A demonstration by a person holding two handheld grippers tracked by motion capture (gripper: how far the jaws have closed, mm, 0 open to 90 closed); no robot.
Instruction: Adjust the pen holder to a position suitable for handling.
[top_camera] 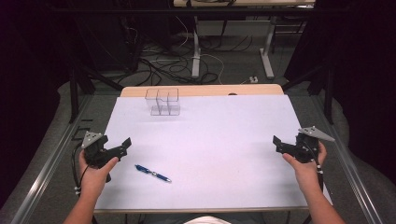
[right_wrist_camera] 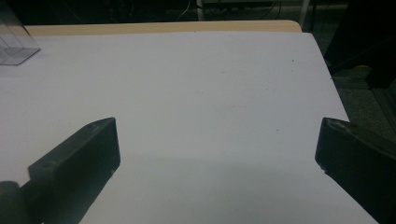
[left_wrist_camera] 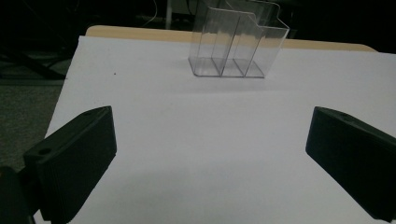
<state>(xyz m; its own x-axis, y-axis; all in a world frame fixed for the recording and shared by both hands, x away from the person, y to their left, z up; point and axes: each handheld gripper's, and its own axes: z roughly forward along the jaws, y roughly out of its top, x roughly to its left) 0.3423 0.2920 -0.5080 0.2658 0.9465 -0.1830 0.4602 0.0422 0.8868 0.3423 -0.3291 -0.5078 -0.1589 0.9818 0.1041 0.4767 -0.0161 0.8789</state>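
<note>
A blue pen [top_camera: 152, 173] lies on the white table sheet [top_camera: 210, 154] near the front left. A clear plastic organiser [top_camera: 162, 101] with three compartments stands upright at the back of the sheet; it is empty. In the left gripper view the organiser [left_wrist_camera: 238, 42] sits ahead, beyond the wide-apart jaws. My left gripper [top_camera: 122, 147] is held at the sheet's left edge, open and empty, a little up and left of the pen. My right gripper [top_camera: 279, 145] hovers at the right edge, open and empty. A corner of the organiser [right_wrist_camera: 14, 44] shows at the far left of the right gripper view.
The wooden table edge [top_camera: 201, 90] runs behind the sheet. Metal rails [top_camera: 51, 158] flank the table on both sides. Cables [top_camera: 163, 65] and desk legs [top_camera: 267, 51] lie on the floor beyond.
</note>
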